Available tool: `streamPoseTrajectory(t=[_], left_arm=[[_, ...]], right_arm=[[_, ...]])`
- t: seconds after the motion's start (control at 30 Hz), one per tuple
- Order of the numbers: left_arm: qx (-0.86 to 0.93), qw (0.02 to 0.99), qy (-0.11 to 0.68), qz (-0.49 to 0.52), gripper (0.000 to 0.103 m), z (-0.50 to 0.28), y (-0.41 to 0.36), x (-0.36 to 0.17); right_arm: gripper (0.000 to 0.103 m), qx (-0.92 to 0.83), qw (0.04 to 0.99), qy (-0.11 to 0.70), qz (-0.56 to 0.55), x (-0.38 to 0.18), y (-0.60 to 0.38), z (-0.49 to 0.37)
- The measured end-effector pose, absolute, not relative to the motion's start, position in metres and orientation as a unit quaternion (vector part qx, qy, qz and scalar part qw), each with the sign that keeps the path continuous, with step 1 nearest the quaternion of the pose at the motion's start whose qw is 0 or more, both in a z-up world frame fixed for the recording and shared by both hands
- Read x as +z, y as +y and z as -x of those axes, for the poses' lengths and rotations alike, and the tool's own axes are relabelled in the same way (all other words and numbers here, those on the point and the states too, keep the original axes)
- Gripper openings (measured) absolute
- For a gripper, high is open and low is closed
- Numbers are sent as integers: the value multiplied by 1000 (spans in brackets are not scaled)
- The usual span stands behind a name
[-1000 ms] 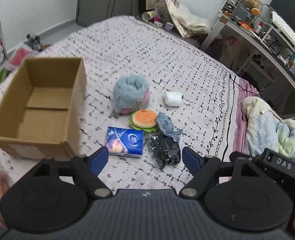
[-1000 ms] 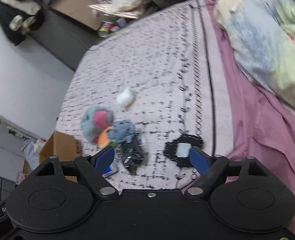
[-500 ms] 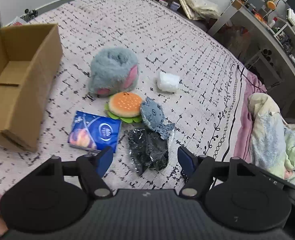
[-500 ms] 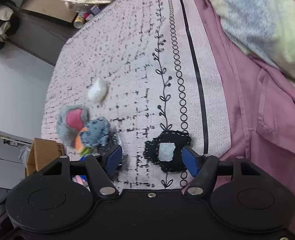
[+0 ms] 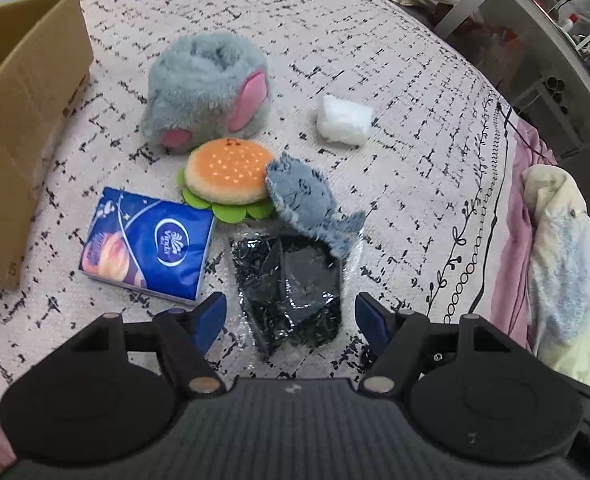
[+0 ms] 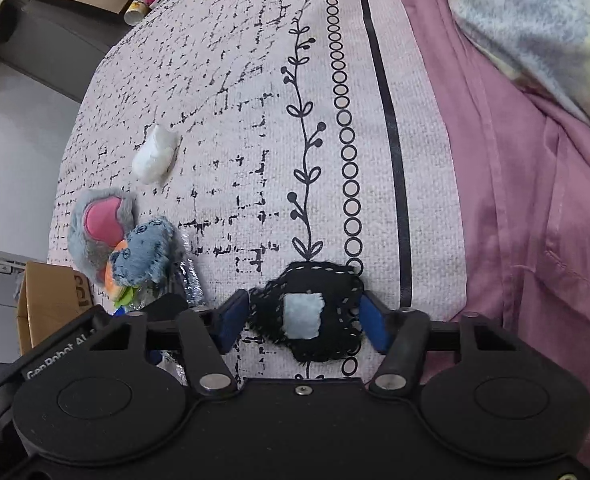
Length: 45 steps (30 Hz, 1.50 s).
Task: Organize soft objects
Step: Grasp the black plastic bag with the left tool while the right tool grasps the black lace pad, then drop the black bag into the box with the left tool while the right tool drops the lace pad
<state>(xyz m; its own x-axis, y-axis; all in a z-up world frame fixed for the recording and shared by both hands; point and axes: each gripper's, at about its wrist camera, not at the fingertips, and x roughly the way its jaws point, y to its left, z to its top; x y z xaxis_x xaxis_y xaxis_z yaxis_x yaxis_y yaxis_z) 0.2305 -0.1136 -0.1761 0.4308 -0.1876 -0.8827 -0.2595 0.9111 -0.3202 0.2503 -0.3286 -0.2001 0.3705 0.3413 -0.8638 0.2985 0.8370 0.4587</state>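
My left gripper (image 5: 291, 316) is open, its blue fingers on either side of a black item in clear wrap (image 5: 291, 280) lying on the bed. Beyond it lie a blue denim plush (image 5: 301, 198), a burger plush (image 5: 229, 174), a grey-and-pink furry plush (image 5: 205, 90), a blue tissue pack (image 5: 149, 246) and a white foam piece (image 5: 345, 120). My right gripper (image 6: 301, 322) is open around a black fuzzy patch with a pale square (image 6: 307, 316), low on the bedspread. The plush pile (image 6: 135, 252) shows at that view's left.
An open cardboard box (image 5: 19, 120) stands at the left on the patterned bedspread (image 5: 395, 60). A pastel blanket (image 5: 563, 264) and pink sheet (image 6: 535, 200) lie at the right. A cluttered desk (image 5: 555, 20) stands beyond the bed.
Both grippers have moved down and forward. The left now straddles the black wrapped item; the right now straddles the black fuzzy patch. Nothing has been taken hold of.
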Motion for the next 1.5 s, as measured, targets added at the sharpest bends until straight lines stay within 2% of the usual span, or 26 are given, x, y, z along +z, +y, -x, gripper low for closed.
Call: streamPoseTrajectory(t=[0.03,0.1,0.13,0.23,0.33,0.53,0.97,1.5], left_arm=[[23,818,535,212,61,-231,-113,-179],[27,819,531,216,57,-230,-112,-182],[29,822,525,217,49,-229,-112,-182],[24,823,520,227,39,-227,-111,-179],[21,825,517,230,35,-223,-109,-175],[9,830,507,231,31,-209,-104,-158],[-17,853,475,215,31,-183,-77,-111],[12,877,435,204,31,-155,-3,-70]], right_arm=[[50,13,778,561,-283,-201,-328,-250],[44,16,779,562,-277,-201,-325,-251],[42,18,780,561,-275,-201,-324,-250],[31,20,786,553,-275,-198,-323,-249],[25,30,792,542,-280,-194,-321,-248],[24,51,806,512,-293,-179,-322,-240],[24,86,833,451,-310,-148,-319,-221],[25,121,861,402,-288,-118,-305,-208]])
